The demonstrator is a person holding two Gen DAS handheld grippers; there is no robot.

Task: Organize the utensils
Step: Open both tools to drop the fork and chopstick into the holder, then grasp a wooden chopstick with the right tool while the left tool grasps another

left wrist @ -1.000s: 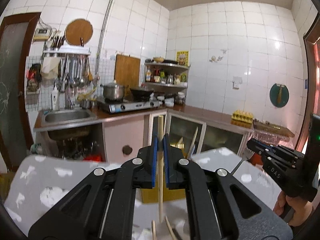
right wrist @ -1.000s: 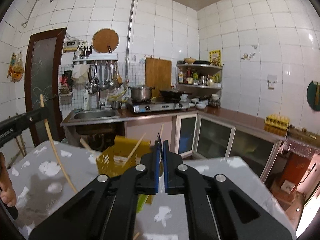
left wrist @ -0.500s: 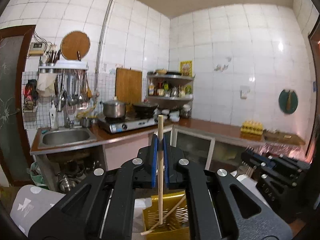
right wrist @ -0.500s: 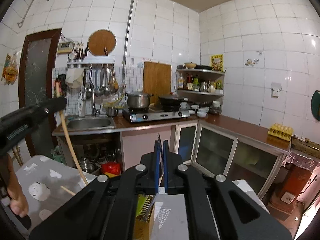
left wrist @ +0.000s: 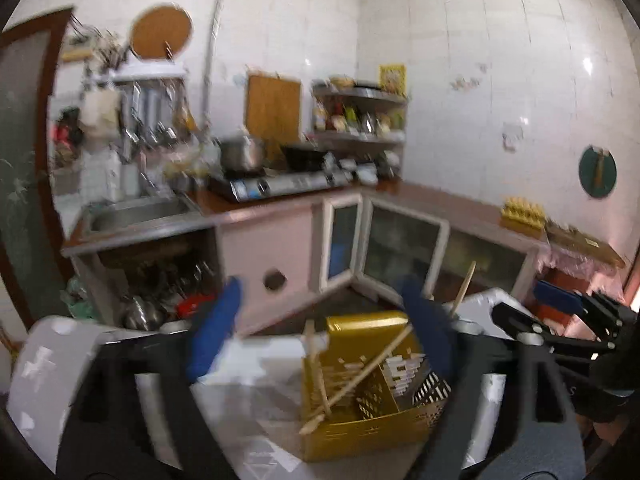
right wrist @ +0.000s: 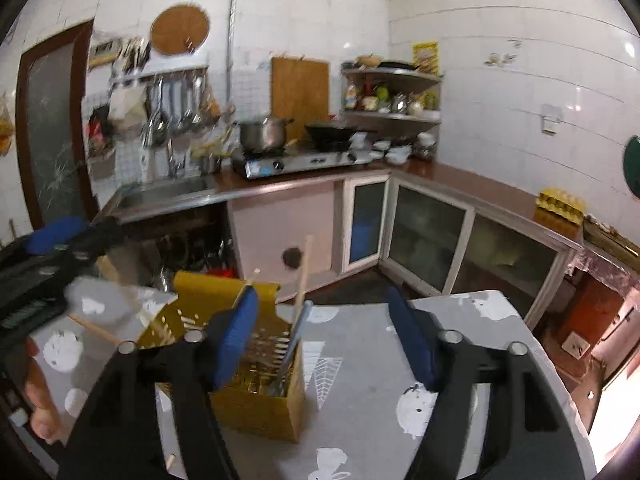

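Note:
A yellow perforated utensil holder (left wrist: 360, 412) (right wrist: 256, 404) stands on the grey patterned table (right wrist: 360, 364). Wooden chopsticks (left wrist: 356, 376) lean inside it, and a metal utensil (right wrist: 294, 344) stands in its near compartment beside a wooden stick (right wrist: 303, 276). My left gripper (left wrist: 320, 332) hovers just above and behind the holder; its jaws are opening, with nothing between the blue pads. My right gripper (right wrist: 322, 336) is above the holder's right side, jaws also opening and empty. Each gripper shows in the other's view: the right (left wrist: 560, 320), the left (right wrist: 48, 256).
A person's hand (right wrist: 36, 392) grips the left tool's handle. A loose chopstick (right wrist: 94, 330) pokes out by the holder's left side. Beyond the table are a sink counter (right wrist: 168, 196), a stove with a pot (right wrist: 264, 132) and glass-door cabinets (right wrist: 428, 236). The table's right edge (right wrist: 548, 364) drops to the floor.
Both grippers were shut and now stand open. The left let go of its chopstick and the right of a thin utensil; both now rest in the yellow holder. Both views dropped closer to it.

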